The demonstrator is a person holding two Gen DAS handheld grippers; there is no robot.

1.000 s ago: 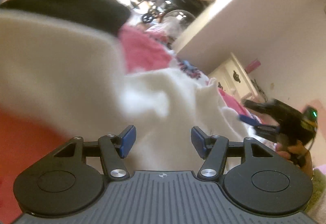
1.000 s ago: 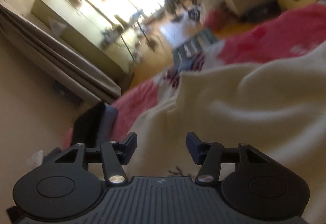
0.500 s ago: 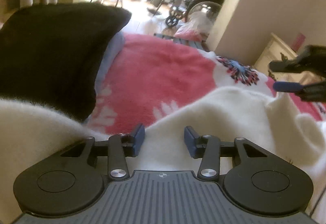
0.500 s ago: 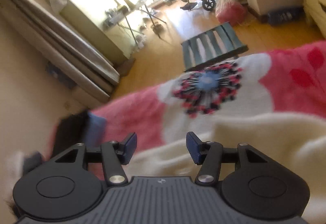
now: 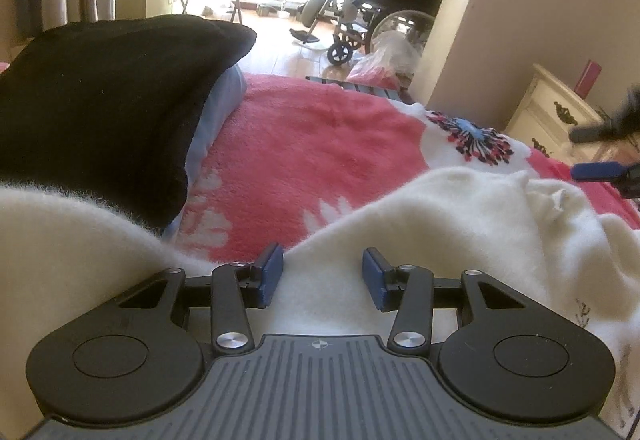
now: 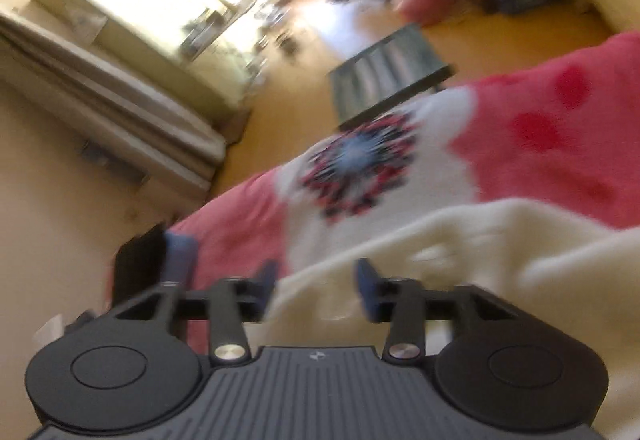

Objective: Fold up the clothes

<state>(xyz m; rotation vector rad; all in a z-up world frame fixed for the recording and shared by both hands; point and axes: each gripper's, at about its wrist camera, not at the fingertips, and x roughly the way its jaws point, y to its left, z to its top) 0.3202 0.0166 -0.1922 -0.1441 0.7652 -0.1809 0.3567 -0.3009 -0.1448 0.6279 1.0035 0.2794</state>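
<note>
At lower centre, the left gripper [image 5: 322, 272] is half open, its jaws having narrowed lately; the cream garment [image 5: 460, 224] lies between them, ungripped. The right gripper [image 6: 316, 286], half open, straddles the garment's edge on the pink blanket [image 5: 320, 144].

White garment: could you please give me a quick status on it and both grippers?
Left gripper open, closing lately, over garment edge. Right gripper open, also at edge. Garment rumpled on blanket, unfolded. Black cloth close on left.

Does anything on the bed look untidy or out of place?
The cream garment lies rumpled, with a bunched fold near its far edge, not flat on the pink floral blanket. Nothing looks spilled or damaged.
</note>
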